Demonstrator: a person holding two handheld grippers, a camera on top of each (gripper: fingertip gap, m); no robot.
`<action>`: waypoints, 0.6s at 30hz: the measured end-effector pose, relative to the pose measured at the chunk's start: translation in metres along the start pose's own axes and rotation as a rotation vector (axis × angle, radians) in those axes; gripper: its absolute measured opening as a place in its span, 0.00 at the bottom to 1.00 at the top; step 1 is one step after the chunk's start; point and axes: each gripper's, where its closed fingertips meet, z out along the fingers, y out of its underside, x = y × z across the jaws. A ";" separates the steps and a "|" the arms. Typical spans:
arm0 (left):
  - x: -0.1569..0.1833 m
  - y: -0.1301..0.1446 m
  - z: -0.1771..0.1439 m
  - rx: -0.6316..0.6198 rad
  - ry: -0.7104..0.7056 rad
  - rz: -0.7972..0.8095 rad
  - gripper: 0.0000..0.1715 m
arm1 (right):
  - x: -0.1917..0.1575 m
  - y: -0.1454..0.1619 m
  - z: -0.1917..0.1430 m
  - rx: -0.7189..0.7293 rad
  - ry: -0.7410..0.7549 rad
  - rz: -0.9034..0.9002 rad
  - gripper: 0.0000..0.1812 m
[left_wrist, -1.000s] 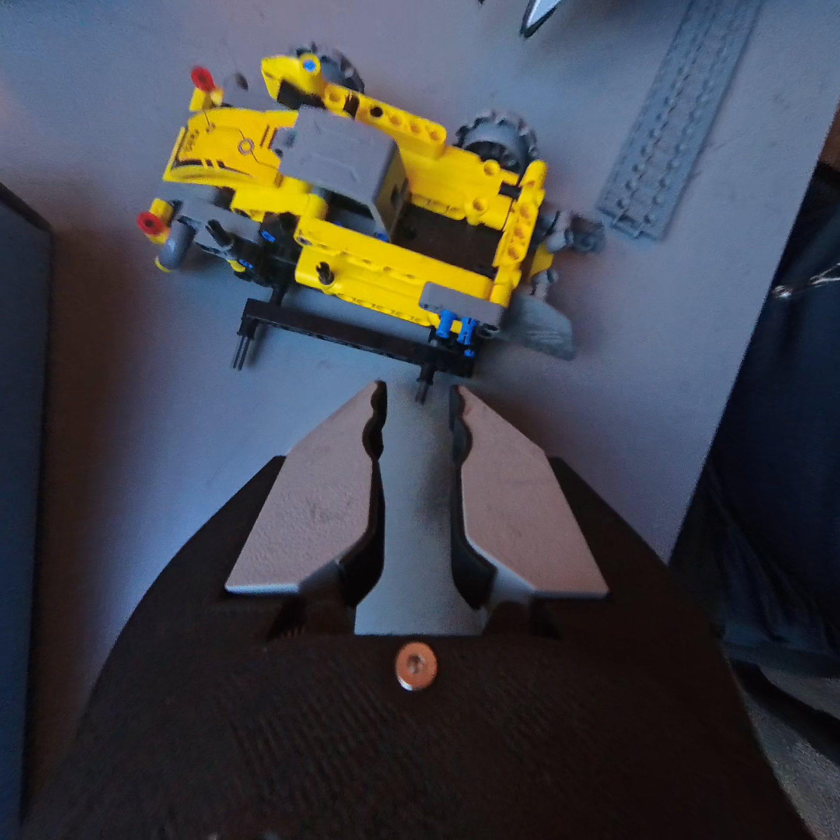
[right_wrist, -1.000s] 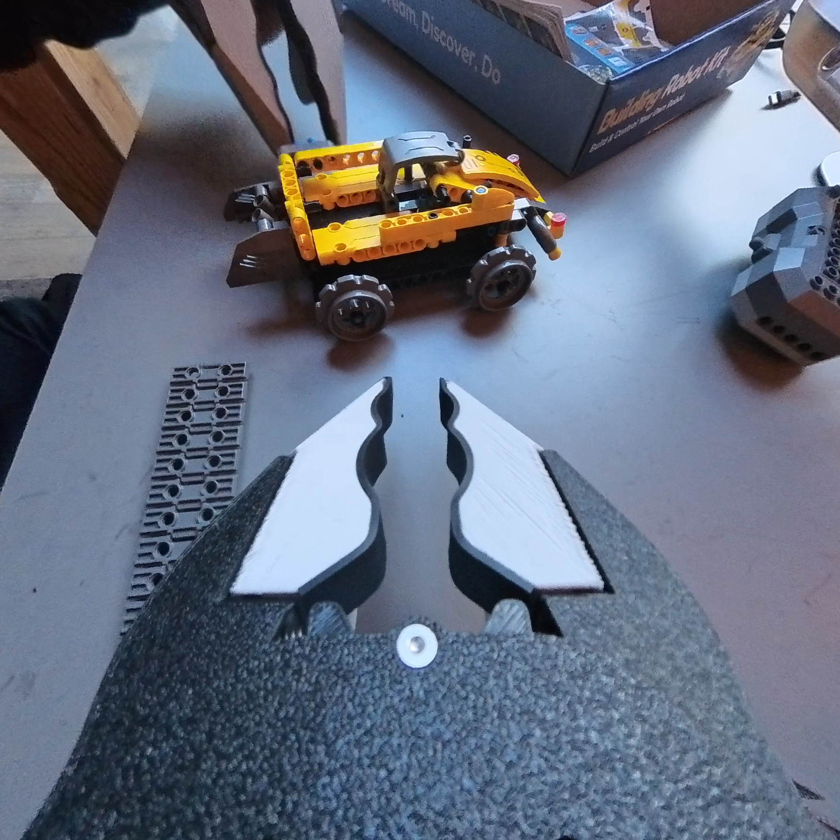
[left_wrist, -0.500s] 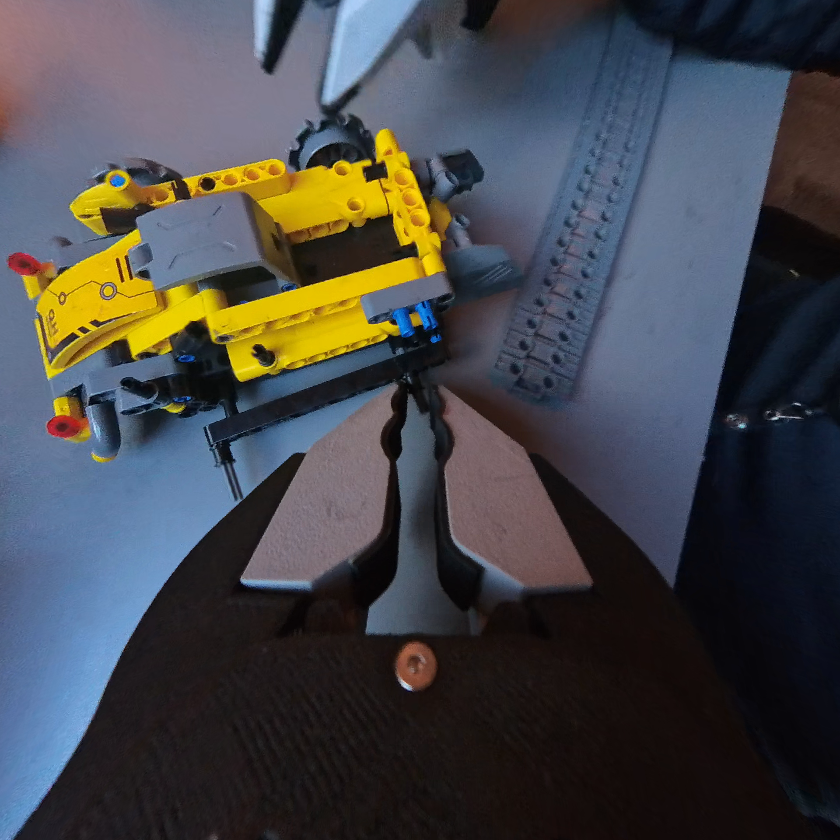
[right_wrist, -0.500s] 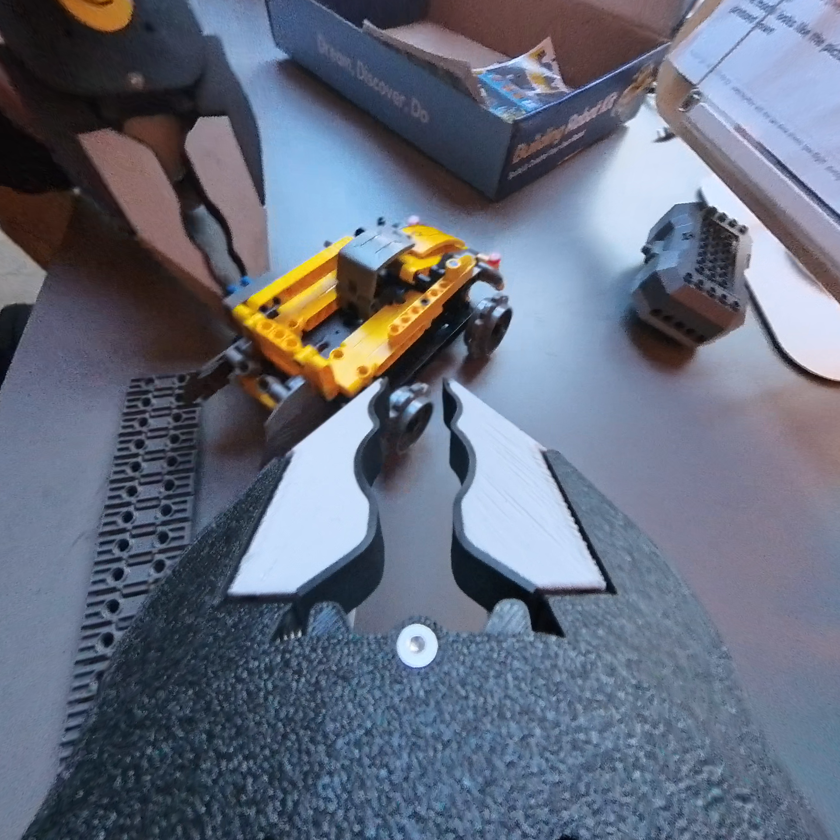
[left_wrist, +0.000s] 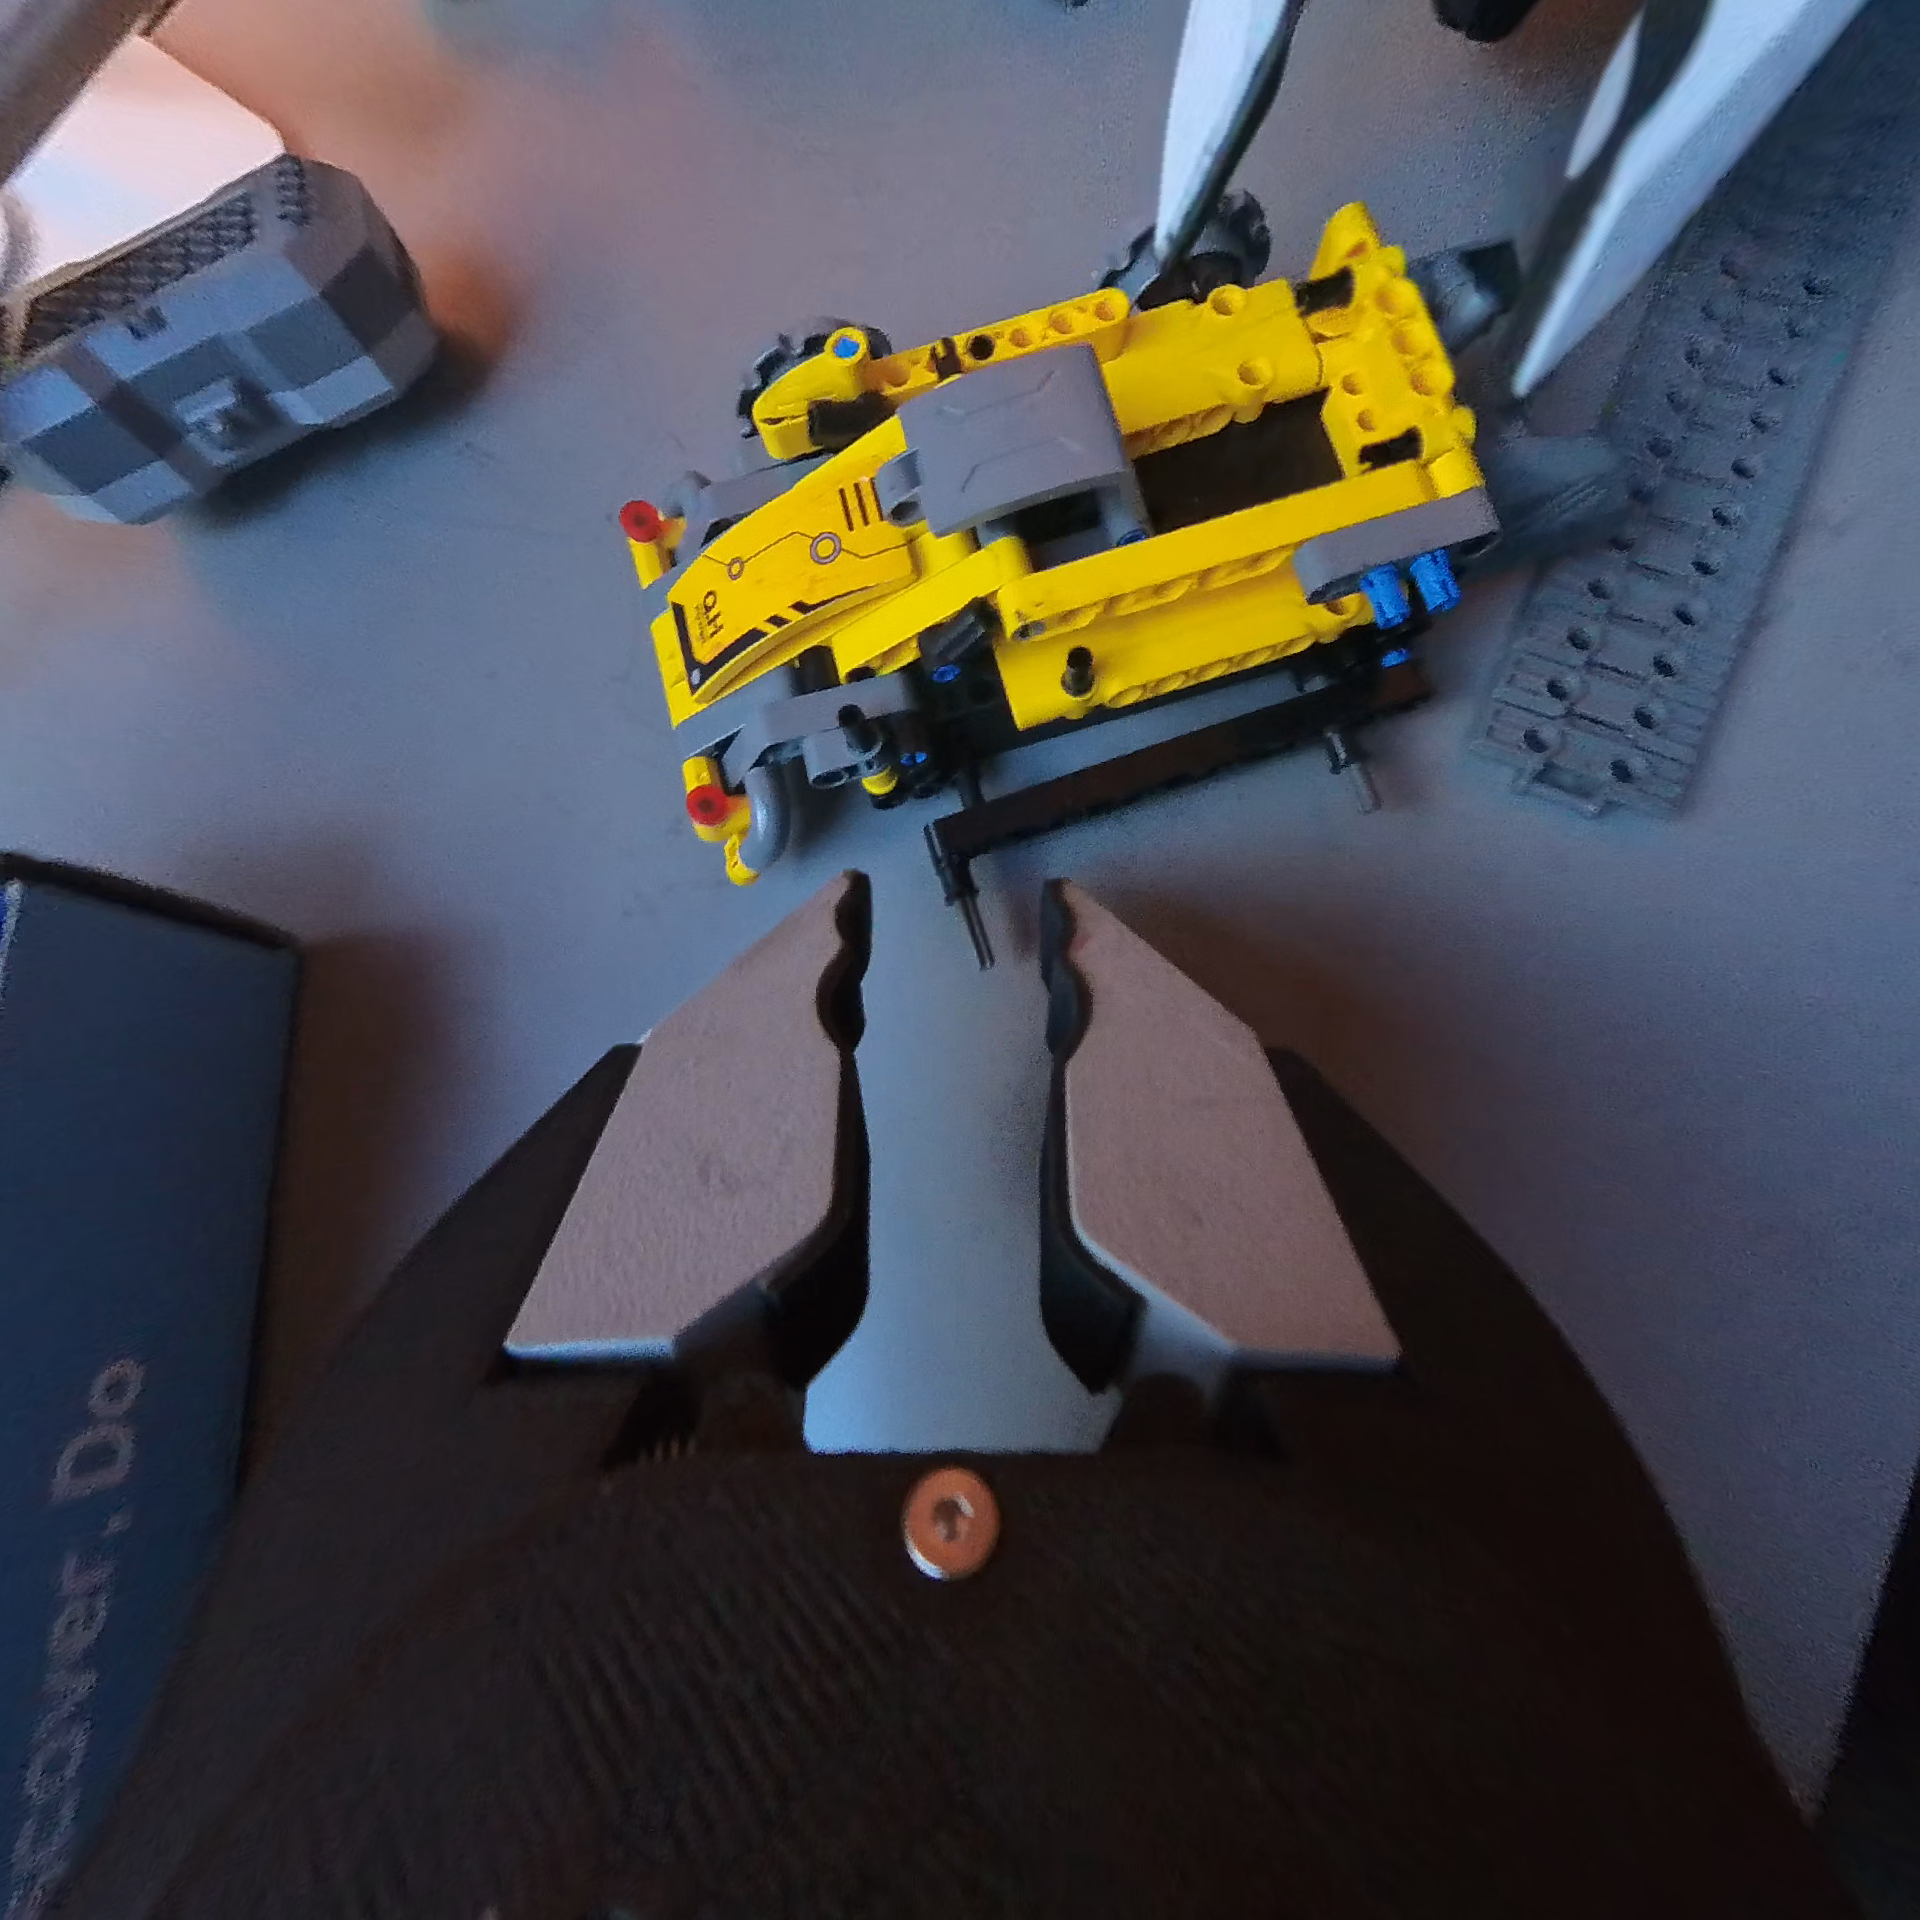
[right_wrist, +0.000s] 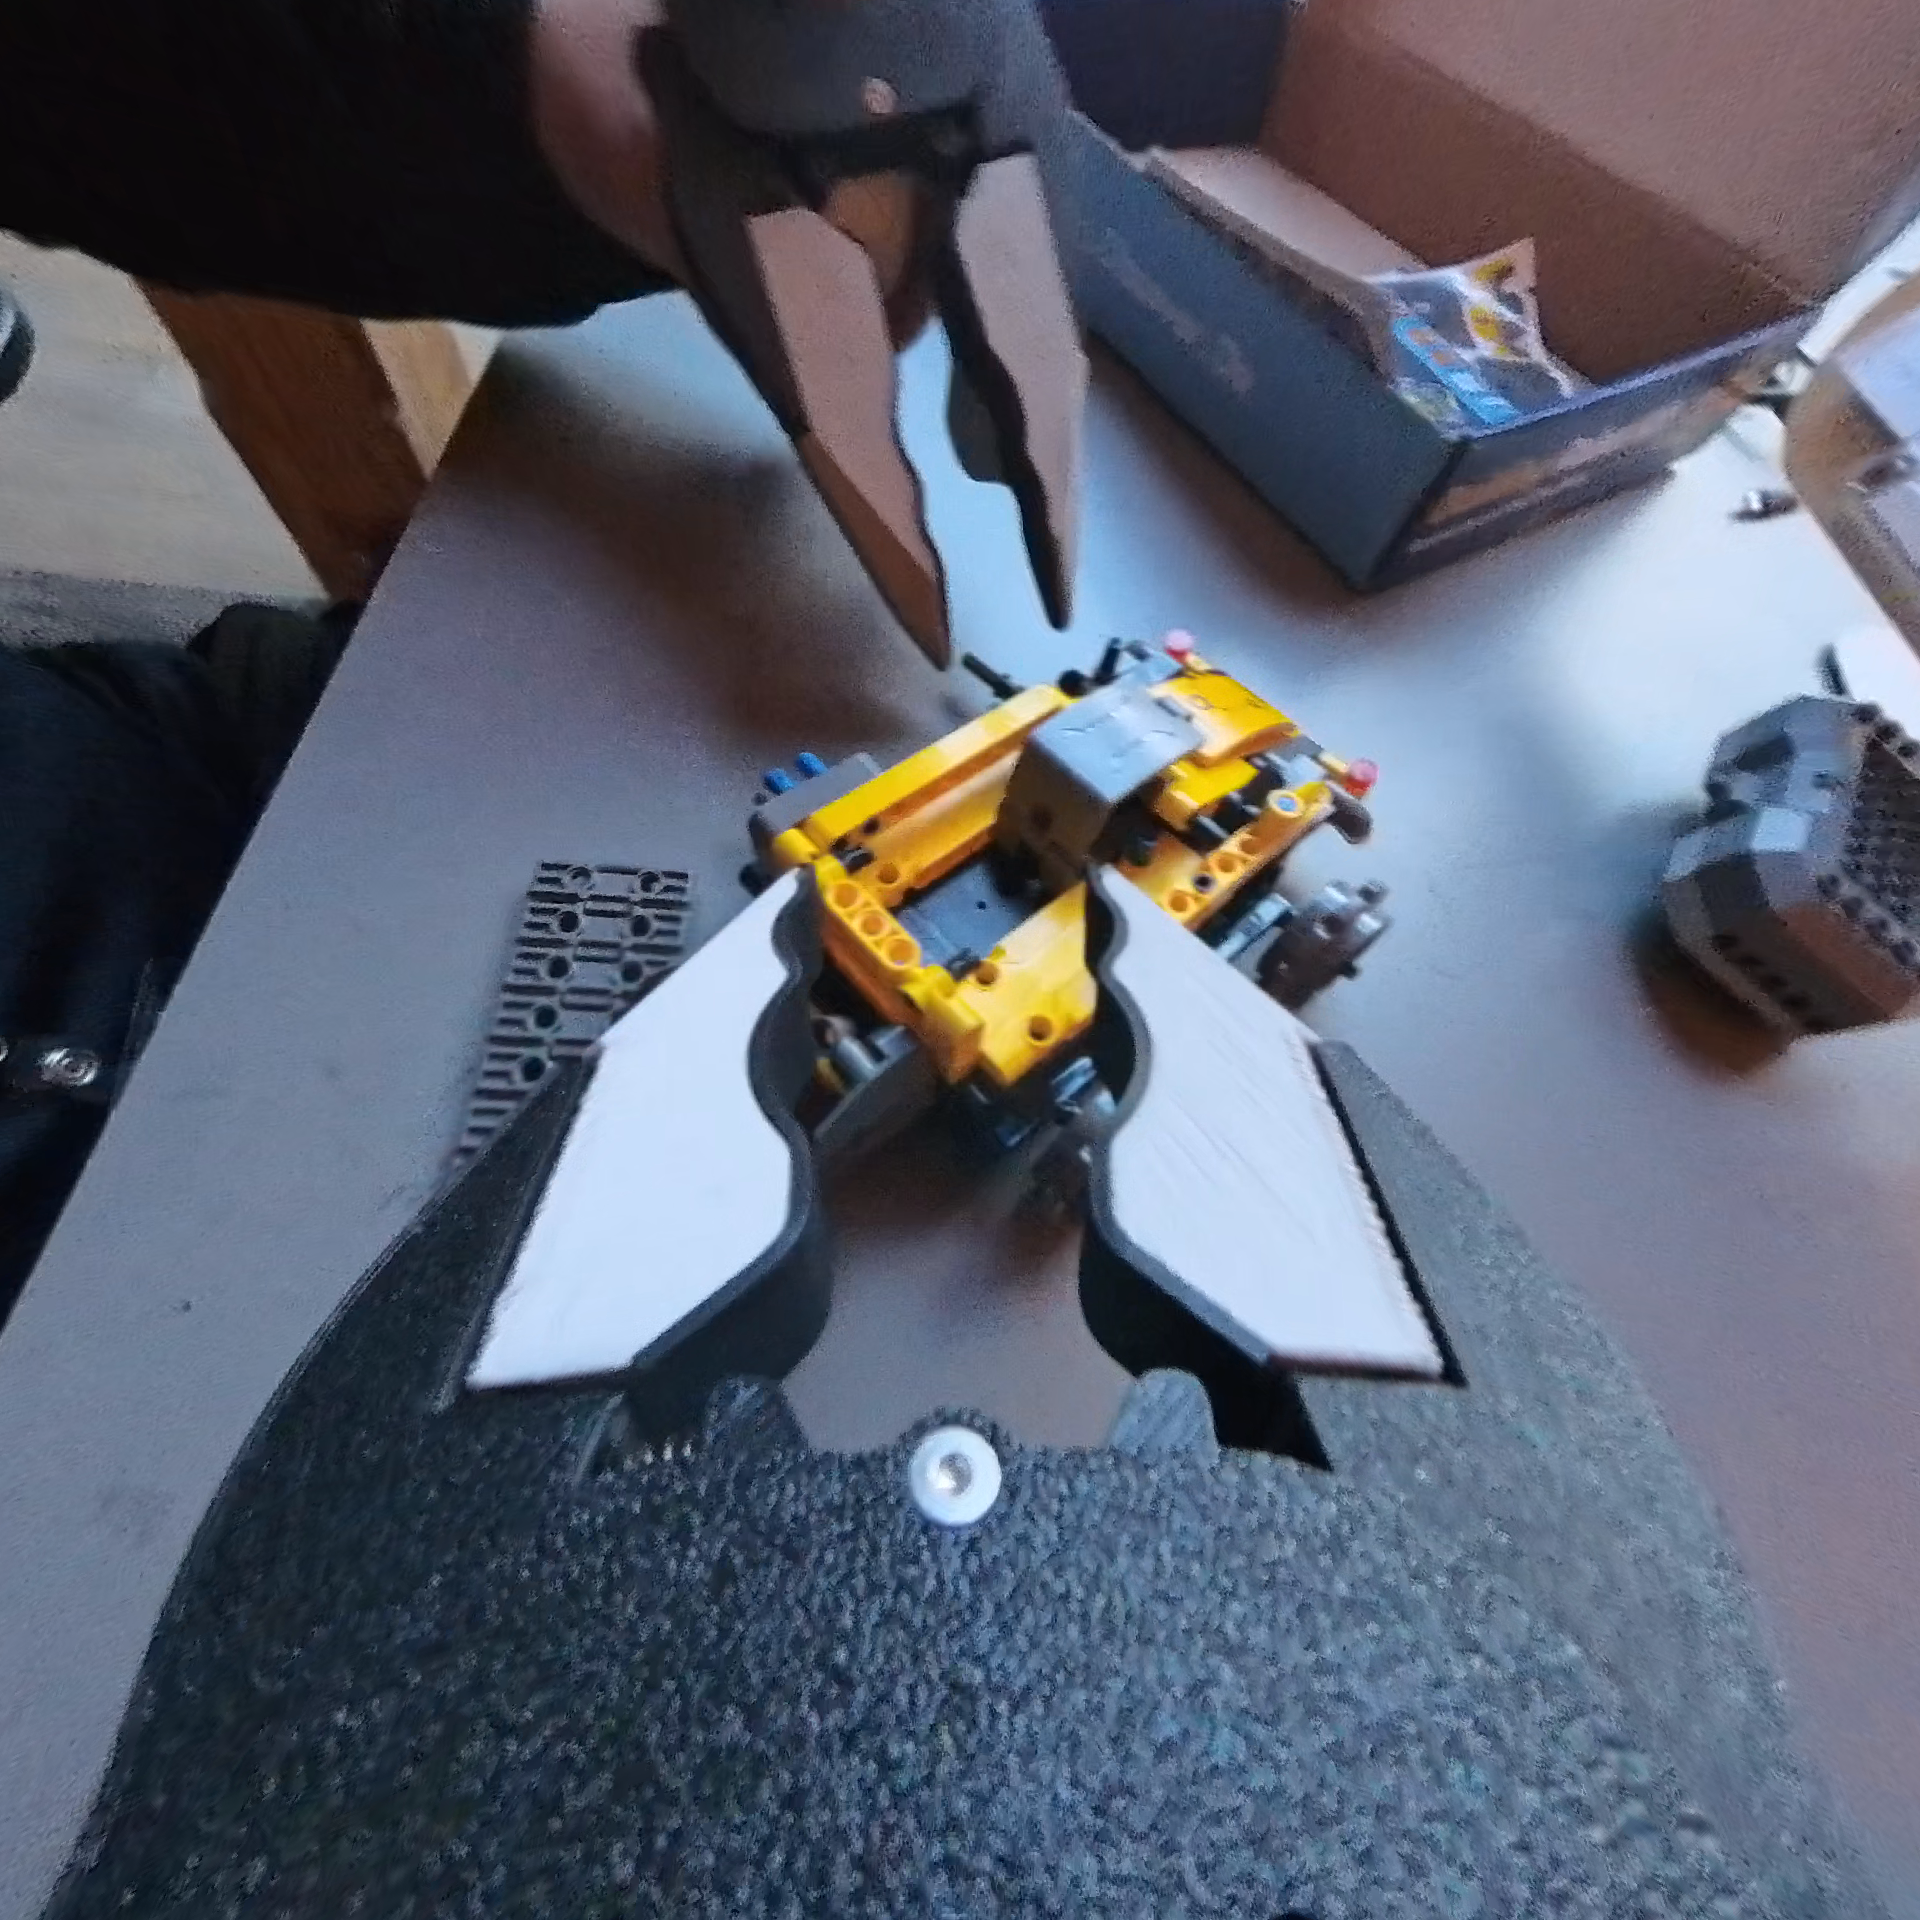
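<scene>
The left gripper (left_wrist: 951, 904) hung over the grey table (left_wrist: 416, 727) with its tongs parted and nothing held. A thin black pin (left_wrist: 971, 925), jutting from the black beam (left_wrist: 1174, 758) along the near side of the yellow brick vehicle (left_wrist: 1039, 540), lay in the gap between the tips; neither fingertip appeared to touch it. In the left wrist view the vehicle sat at about twelve to one o'clock, just beyond the tips; a grey track strip (left_wrist: 1662, 582) lay flat at two o'clock, just beside the vehicle's rear end; a grey studded block (left_wrist: 208, 353) rested at ten o'clock, well apart; a dark blue box (left_wrist: 114, 1247) stood at eight o'clock.

The right gripper (right_wrist: 951, 894) had its tongs spread wide and straddling the rear end of the vehicle (right_wrist: 935, 800), one finger on either side of the yellow frame. Whether the pads pressed the frame or only flanked it could not be told; blur hid the contact. In that view the left gripper (right_wrist: 997, 634) pointed down at twelve o'clock, the track strip (right_wrist: 582, 966) lay at ten, the grey block (right_wrist: 1808, 914) at three, and the opened box (right_wrist: 1299, 416) at one.
</scene>
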 end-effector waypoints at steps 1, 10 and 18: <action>0.001 0.000 0.004 0.000 0.011 0.007 0.18 | -0.002 0.003 0.002 -0.026 0.004 -0.025 0.28; 0.024 0.003 0.015 -0.077 0.096 0.012 0.15 | 0.062 0.029 -0.027 -0.117 0.273 0.040 0.28; 0.029 -0.009 -0.002 0.005 0.090 0.003 0.12 | 0.070 0.013 -0.044 -0.008 0.300 0.086 0.18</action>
